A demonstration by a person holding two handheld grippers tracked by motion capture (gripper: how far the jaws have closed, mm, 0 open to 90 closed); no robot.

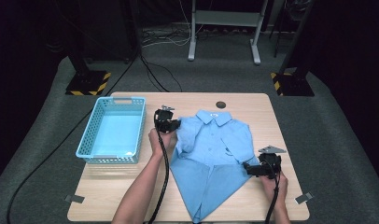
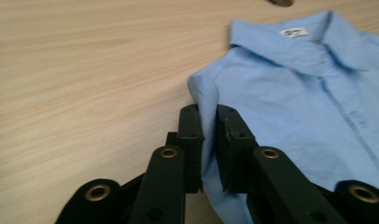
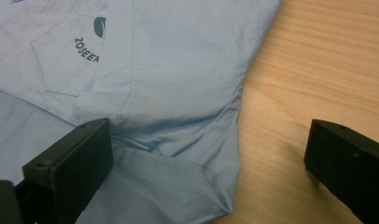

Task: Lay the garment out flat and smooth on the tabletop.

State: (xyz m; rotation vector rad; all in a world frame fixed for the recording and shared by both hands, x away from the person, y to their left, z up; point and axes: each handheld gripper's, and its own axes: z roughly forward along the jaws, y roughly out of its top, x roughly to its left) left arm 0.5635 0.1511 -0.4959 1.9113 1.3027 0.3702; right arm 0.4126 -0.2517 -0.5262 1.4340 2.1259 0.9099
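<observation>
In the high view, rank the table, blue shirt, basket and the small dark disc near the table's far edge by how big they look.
Largest to smallest in the high view:
1. table
2. blue shirt
3. basket, close behind the shirt, so that pair is not far apart
4. dark disc, by far the smallest

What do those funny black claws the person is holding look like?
Each hand holds a black tool with two chunky flat jaws. The left gripper has brass-coloured rivets on its linkage and a thick black cable trailing back. The right gripper carries a grey three-cornered plate on top. The forearms are bare, with no sleeves in sight.
</observation>
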